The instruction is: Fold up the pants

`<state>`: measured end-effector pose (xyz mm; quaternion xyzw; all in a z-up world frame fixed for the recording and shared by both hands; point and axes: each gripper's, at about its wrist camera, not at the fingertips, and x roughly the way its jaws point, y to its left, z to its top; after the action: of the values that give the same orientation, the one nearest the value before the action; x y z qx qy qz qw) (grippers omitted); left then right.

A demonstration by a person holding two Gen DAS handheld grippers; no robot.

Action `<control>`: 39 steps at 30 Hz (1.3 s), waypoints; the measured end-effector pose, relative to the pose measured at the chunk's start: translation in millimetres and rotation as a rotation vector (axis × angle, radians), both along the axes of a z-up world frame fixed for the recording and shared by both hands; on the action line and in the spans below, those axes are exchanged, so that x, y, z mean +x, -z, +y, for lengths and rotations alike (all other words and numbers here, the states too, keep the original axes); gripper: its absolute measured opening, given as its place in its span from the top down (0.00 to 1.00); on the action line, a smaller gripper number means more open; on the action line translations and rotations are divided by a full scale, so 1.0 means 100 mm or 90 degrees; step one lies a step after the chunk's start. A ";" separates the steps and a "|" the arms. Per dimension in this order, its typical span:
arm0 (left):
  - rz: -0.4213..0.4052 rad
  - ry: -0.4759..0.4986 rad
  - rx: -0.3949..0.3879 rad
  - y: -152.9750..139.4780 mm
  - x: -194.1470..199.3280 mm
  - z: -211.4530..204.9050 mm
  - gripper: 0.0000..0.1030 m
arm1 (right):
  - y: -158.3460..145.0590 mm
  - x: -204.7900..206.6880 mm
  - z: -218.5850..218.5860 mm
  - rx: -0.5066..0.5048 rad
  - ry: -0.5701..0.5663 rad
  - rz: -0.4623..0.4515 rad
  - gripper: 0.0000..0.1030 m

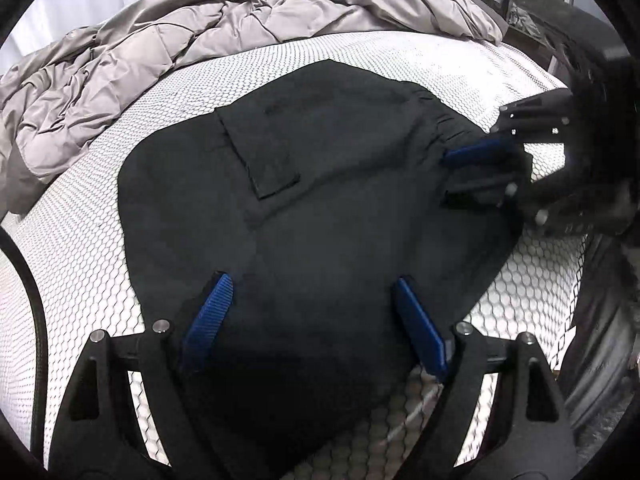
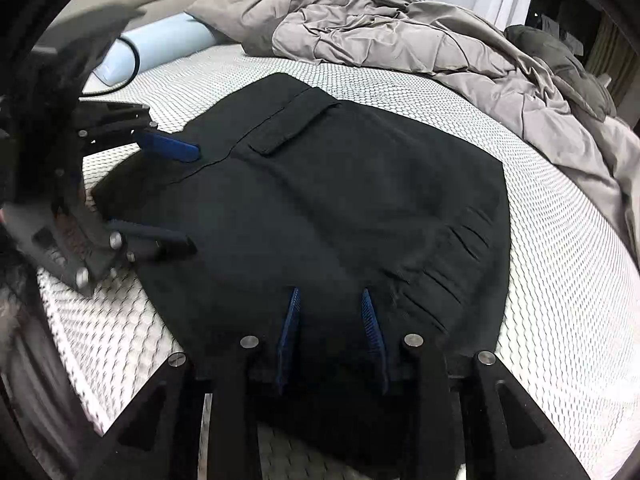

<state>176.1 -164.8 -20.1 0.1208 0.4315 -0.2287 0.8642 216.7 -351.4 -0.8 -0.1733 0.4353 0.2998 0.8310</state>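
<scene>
The black cotton pants [image 1: 320, 208] are lying already folded into a compact stack mid-frame on the white honeycomb-patterned mattress [image 1: 100, 248], with the left gripper [image 1: 312, 292] and right gripper [image 2: 332, 304] both hovering spread, gripping nothing, perhaps only smoothing remaining.

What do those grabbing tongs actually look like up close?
Both the left tongs and right tongs are matte black frames with triangular cut-outs and round silver bolts. Each finger carries a ribbed blue pad. A black cable loops behind.
</scene>
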 end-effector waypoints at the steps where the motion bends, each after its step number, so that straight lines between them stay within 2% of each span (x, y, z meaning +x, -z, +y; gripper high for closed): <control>1: 0.003 0.002 -0.018 -0.06 -0.02 0.05 0.21 | -0.04 0.00 -0.01 0.016 0.003 0.007 0.67; 4: -0.008 -0.008 -0.124 -0.27 0.01 0.25 0.22 | -0.16 0.15 0.01 0.118 0.019 0.020 0.59; 6: -0.029 -0.040 -0.152 -0.34 0.10 0.33 0.21 | -0.22 0.23 0.09 0.138 0.035 0.001 0.57; 8: -0.025 -0.070 -0.145 -0.31 0.24 0.33 0.21 | -0.19 0.32 0.27 0.136 0.049 0.001 0.56; 11: 0.064 -0.121 -0.120 -0.04 0.52 0.35 0.23 | 0.01 0.46 0.45 0.098 0.039 0.047 0.57; 12: 0.074 -0.131 -0.122 0.00 0.56 0.38 0.23 | 0.10 0.49 0.51 0.078 0.034 0.060 0.57; 15: 0.082 -0.139 -0.154 -0.01 0.58 0.56 0.24 | 0.09 0.51 0.48 0.064 0.044 0.072 0.57; 17: 0.082 -0.159 -0.149 0.00 0.55 0.67 0.24 | 0.06 0.49 0.35 0.041 0.066 0.057 0.57; 18: 0.084 -0.170 -0.147 0.01 0.54 0.72 0.24 | 0.06 0.49 0.27 0.045 0.071 0.057 0.60; 21: 0.084 -0.191 -0.156 -0.04 0.48 0.80 0.27 | -0.02 0.45 0.20 0.061 0.071 0.055 0.60; 23: 0.063 -0.197 -0.166 -0.16 0.42 0.82 0.32 | -0.10 0.43 0.20 0.090 0.069 0.055 0.60; 25: 0.027 -0.190 -0.180 -0.27 0.44 0.80 0.32 | -0.16 0.49 0.24 0.141 0.069 0.060 0.60; 26: 0.018 -0.193 -0.176 -0.29 0.48 0.77 0.32 | -0.16 0.54 0.30 0.138 0.075 0.056 0.60; 27: 0.020 -0.202 -0.164 -0.29 0.57 0.73 0.32 | -0.15 0.61 0.38 0.130 0.082 0.049 0.60; 28: 0.036 -0.203 -0.155 -0.27 0.66 0.67 0.39 | -0.15 0.66 0.45 0.125 0.085 0.048 0.60; 29: 0.063 -0.199 -0.149 -0.20 0.75 0.62 0.53 | -0.12 0.73 0.52 0.117 0.084 0.056 0.60; 30: 0.074 -0.199 -0.136 -0.15 0.84 0.57 0.54 | -0.05 0.82 0.63 0.095 0.077 0.067 0.60; 32: 0.061 -0.197 -0.111 -0.08 0.88 0.54 0.55 | 0.10 0.90 0.77 0.016 0.073 0.065 0.60; 35: 0.049 -0.180 -0.094 -0.08 0.79 0.58 0.57 | 0.11 0.84 0.69 -0.074 0.089 0.013 0.60; 36: 0.051 -0.176 -0.103 -0.09 0.74 0.64 0.57 | 0.10 0.82 0.56 -0.080 0.099 0.009 0.61; 39: 0.051 -0.192 -0.100 -0.06 0.63 0.72 0.57 | 0.04 0.75 0.30 -0.013 0.091 0.035 0.61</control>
<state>239.3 -92.8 -13.8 -0.0222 0.4596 -0.1341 0.8777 292.1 -321.8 -5.2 -0.1419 0.4723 0.2399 0.8362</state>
